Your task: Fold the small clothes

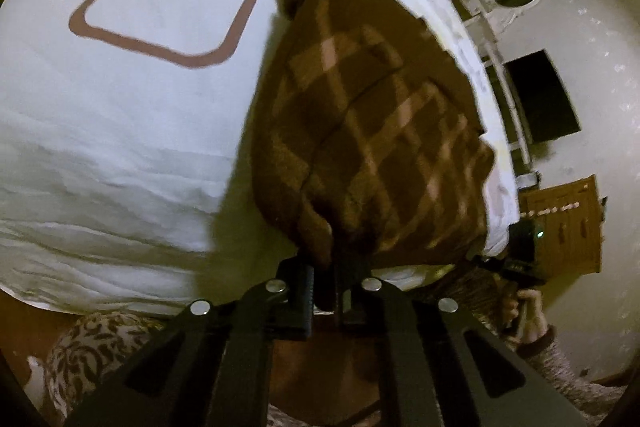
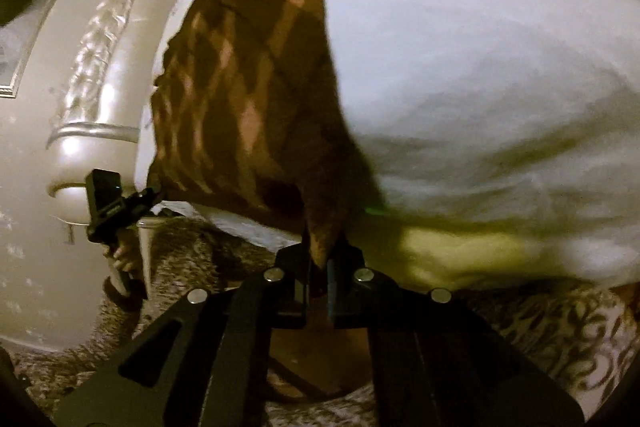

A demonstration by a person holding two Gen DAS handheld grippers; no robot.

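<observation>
Garment: brown plaid cloth [image 1: 372, 115] with pale pink checks, lying lengthwise on the white bedsheet [image 1: 120, 147], near end raised off the sheet, far end reaching toward the bed's far side.
Same garment, right wrist view: brown plaid cloth [image 2: 248, 87], stretched from the near corner away across the sheet [image 2: 480, 87].
Left gripper [image 1: 322, 291]: closed, pinching one near corner of the cloth; brown fabric bunched between the black fingers [image 1: 308, 295].
Right gripper [image 2: 318, 275]: closed, clamped on the other near corner; a pointed tip of fabric caught between the jaws.
Near edge: held between the two grippers, one corner in each.
Sheet pattern: brown rounded-square outline [image 1: 164, 7] left of the cloth, well apart from it.
Other gripper seen from the left wrist: black body with a small green light [image 1: 528, 247] at the right edge, gripped by a hand [image 1: 528, 311] with a patterned sleeve.
Other gripper seen from the right wrist: black camera block [image 2: 106, 199] at the left edge, a hand [image 2: 124, 255] below it.
Surroundings: pale headboard with carved trim [image 2: 100, 39], white wall, wooden cabinet [image 1: 564, 223], patterned rug [image 2: 580, 339] below the bed edge.
Sharpness: cloth and sheet blurred in both views, weave not readable.
</observation>
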